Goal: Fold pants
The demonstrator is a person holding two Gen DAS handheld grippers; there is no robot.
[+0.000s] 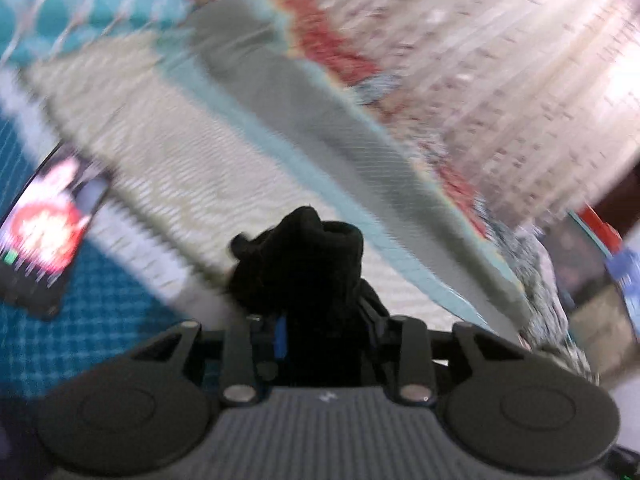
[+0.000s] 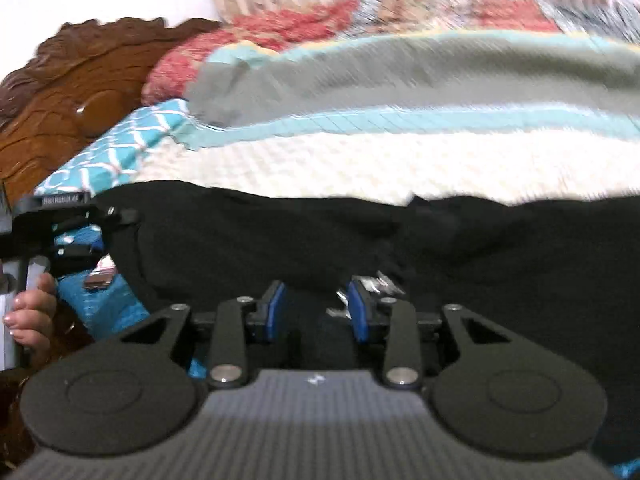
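Left claw (image 1: pixel 320 320): jaws closed tight on a bunched wad of the black pants (image 1: pixel 298 256), cloth bulging up out of the grip. View heavily motion-blurred. Behind it, a striped blanket (image 1: pixel 256 120) in cream, teal and grey lies on the bed; a phone (image 1: pixel 44 232) with a lit red screen sits on the teal bedspread (image 1: pixel 100 340) at left.

Right claw (image 2: pixel 316 308): blue pads (image 2: pixel 276 310) parted, black cloth lying between and beyond them; nothing pinched. Pants spread wide across the bed, from the left claw at far left out past the right edge. Carved wooden headboard (image 2: pixel 68 96) upper left. A hand (image 2: pixel 30 320) holds the left tool's handle.
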